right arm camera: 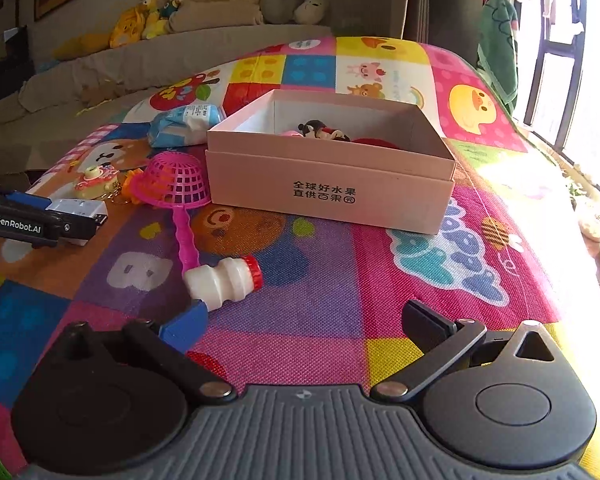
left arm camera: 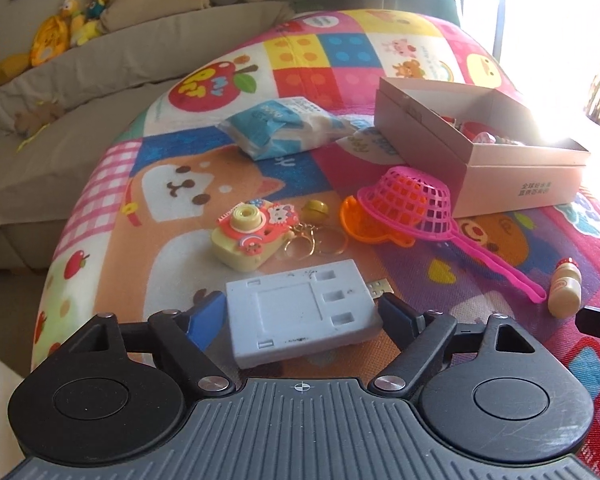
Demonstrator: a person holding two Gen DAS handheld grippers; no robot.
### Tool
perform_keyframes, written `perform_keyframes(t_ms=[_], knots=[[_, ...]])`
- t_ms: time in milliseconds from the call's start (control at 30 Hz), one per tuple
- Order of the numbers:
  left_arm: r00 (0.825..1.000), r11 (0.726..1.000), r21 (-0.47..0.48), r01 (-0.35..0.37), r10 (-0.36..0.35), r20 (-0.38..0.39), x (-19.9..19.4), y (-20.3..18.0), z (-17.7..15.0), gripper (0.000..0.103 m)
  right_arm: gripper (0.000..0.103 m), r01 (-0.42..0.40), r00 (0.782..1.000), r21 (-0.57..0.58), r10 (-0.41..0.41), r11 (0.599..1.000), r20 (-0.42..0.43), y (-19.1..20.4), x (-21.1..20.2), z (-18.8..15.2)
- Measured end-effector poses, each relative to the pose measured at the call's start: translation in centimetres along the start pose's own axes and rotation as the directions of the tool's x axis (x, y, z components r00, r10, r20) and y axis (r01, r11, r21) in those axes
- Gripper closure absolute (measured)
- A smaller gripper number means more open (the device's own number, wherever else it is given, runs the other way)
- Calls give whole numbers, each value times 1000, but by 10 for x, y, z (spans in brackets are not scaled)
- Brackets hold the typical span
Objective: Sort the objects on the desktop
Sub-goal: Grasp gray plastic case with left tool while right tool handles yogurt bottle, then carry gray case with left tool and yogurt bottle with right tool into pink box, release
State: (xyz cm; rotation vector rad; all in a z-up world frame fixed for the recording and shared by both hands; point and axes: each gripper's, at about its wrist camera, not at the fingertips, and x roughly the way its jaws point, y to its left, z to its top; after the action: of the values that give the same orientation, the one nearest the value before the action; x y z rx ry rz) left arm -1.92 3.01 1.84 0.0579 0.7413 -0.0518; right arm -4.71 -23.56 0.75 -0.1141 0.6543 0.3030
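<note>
My left gripper (left arm camera: 302, 312) is shut on a flat grey-white USB device (left arm camera: 300, 312), one finger on each side; it rests at mat level. The same gripper and device show in the right wrist view (right arm camera: 78, 214). My right gripper (right arm camera: 306, 316) is open and empty above the mat, its left finger just in front of a toppled small white bottle with a red cap (right arm camera: 224, 278). An open pink cardboard box (right arm camera: 332, 184) holding small toys stands behind, also in the left wrist view (left arm camera: 480, 160).
A pink strainer (left arm camera: 412, 200) lies over an orange piece (left arm camera: 360, 224). A toy camera keychain (left arm camera: 248, 236), a yellow bell (left arm camera: 314, 210) and a blue-white packet (left arm camera: 276, 128) lie on the colourful mat (right arm camera: 320, 280). A sofa with plush toys (right arm camera: 148, 20) is behind.
</note>
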Motion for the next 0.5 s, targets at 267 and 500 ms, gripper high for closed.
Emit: perform_keyframes(t_ms=[267,500], knots=[[1000,1000,-9,20,-20,2,-18,11,-13,16,25,-102,995,-181,102,978,-11,28,10,17],[997,997,-8,76,-76,18,-32,9,-15,16,56,-157,985,-78,151,985,-80,13,21,21]])
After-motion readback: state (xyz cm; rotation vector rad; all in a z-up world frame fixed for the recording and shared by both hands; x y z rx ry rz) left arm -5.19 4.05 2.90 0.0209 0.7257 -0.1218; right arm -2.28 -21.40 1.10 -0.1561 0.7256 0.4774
